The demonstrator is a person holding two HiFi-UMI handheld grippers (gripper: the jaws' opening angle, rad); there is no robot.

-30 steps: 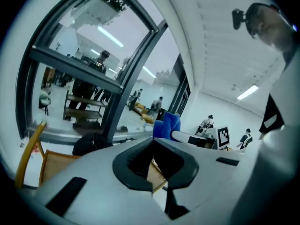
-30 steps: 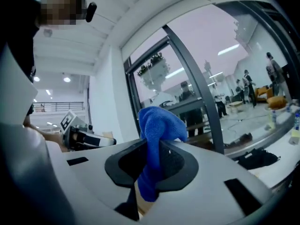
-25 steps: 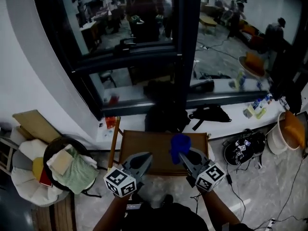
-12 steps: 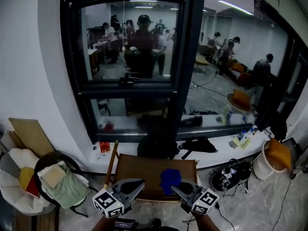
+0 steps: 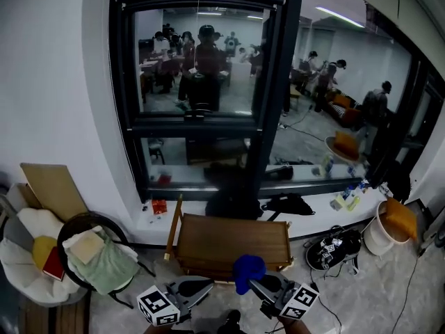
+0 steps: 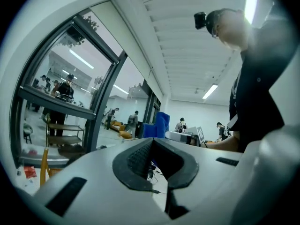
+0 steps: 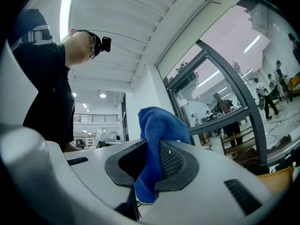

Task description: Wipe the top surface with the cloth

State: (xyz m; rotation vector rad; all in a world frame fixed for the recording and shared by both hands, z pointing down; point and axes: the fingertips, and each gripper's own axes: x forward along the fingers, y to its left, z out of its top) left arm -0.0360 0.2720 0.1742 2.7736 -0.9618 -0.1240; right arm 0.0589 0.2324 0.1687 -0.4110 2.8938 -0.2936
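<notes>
A low brown wooden table (image 5: pixel 233 241) stands below the window in the head view, its top bare. My right gripper (image 5: pixel 256 284) is at the bottom edge, nearer than the table, shut on a blue cloth (image 5: pixel 247 268) that sticks up from its jaws. In the right gripper view the cloth (image 7: pixel 158 123) is pinched between the jaws of the right gripper (image 7: pixel 152 159), which points up and away from the table. My left gripper (image 5: pixel 201 287) is beside it, shut and holding nothing. In the left gripper view the left gripper (image 6: pixel 152 148) also points upward, with the cloth (image 6: pixel 158 124) beyond it.
A round chair (image 5: pixel 83 256) piled with cloths and cardboard (image 5: pixel 52 188) stand to the left. A black bag (image 5: pixel 233 204) lies on the window ledge behind the table. A dark bag (image 5: pixel 335 248) and a white bucket (image 5: pixel 388 228) are on the floor at right.
The head view has lifted and drawn back: the table now lies farther off and both grippers sit lower in the frame. The right gripper keeps hold of the cloth.
</notes>
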